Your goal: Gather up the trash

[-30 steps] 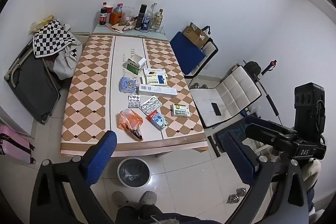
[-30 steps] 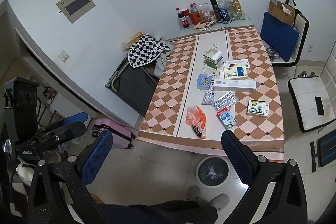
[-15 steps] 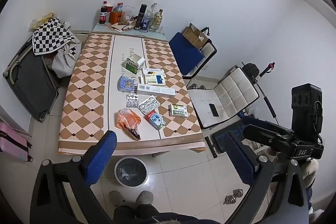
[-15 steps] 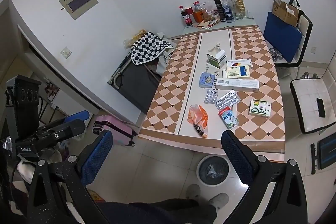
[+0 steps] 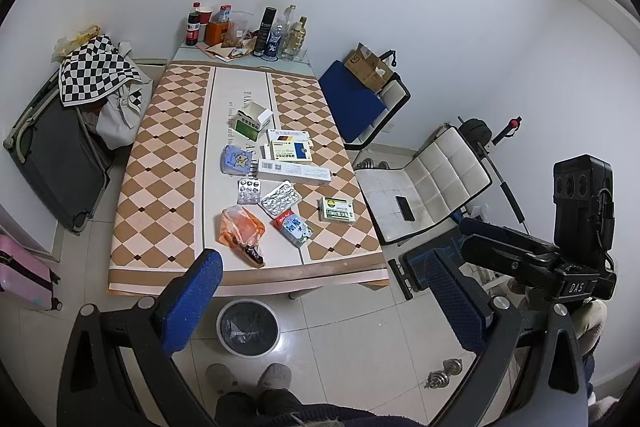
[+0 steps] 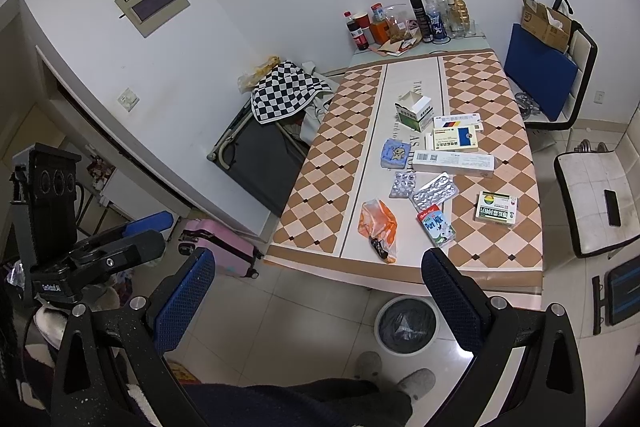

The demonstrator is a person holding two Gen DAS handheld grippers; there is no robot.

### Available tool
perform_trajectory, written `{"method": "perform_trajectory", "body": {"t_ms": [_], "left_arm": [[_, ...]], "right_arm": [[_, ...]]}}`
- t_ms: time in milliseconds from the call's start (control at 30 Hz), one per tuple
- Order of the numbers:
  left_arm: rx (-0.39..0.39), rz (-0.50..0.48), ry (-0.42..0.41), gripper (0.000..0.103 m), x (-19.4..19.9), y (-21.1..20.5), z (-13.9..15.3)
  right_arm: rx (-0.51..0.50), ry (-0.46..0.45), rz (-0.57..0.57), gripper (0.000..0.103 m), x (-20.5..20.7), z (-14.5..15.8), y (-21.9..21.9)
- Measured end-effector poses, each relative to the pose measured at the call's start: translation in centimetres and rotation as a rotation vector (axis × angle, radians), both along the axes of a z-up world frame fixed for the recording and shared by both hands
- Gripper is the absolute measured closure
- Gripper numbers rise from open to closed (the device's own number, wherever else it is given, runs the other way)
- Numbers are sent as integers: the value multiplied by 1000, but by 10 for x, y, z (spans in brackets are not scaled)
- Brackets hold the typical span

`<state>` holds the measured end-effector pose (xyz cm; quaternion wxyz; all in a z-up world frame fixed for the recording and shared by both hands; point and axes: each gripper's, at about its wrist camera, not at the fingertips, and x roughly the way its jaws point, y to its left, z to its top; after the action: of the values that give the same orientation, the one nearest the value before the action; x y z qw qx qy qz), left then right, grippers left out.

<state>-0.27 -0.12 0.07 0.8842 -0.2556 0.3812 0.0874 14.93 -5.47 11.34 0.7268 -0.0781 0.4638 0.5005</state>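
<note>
Trash lies on the checkered table (image 5: 160, 195): an orange plastic bag (image 5: 239, 229), a small milk carton (image 5: 293, 228), blister packs (image 5: 280, 199), several medicine boxes (image 5: 294, 171) and a blue packet (image 5: 235, 159). A lined bin (image 5: 247, 325) stands on the floor at the table's near edge. My left gripper (image 5: 320, 303) is open and empty, high above the floor in front of the table. My right gripper (image 6: 316, 297) is also open and empty; it sees the same bag (image 6: 378, 225), carton (image 6: 436, 225) and bin (image 6: 406, 324).
Bottles and cups (image 5: 248, 31) stand at the table's far end. A blue-cushioned chair with a cardboard box (image 5: 368, 87) and a white chair (image 5: 424, 195) are to the right. A checkered cloth on folded furniture (image 5: 96, 75) and a pink suitcase (image 5: 24, 267) are left.
Both grippers have drifted slightly up and back, so the table looks a little smaller. Nothing on the table has moved. Both grippers stay open.
</note>
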Motion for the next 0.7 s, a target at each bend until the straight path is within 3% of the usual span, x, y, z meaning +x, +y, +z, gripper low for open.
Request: {"method": "perform_trajectory", "body": {"t_ms": [700], "left_arm": [[0, 0, -3, 0, -1, 0, 0]], "right_arm": [[1, 2, 28, 0, -4, 5, 7]]}}
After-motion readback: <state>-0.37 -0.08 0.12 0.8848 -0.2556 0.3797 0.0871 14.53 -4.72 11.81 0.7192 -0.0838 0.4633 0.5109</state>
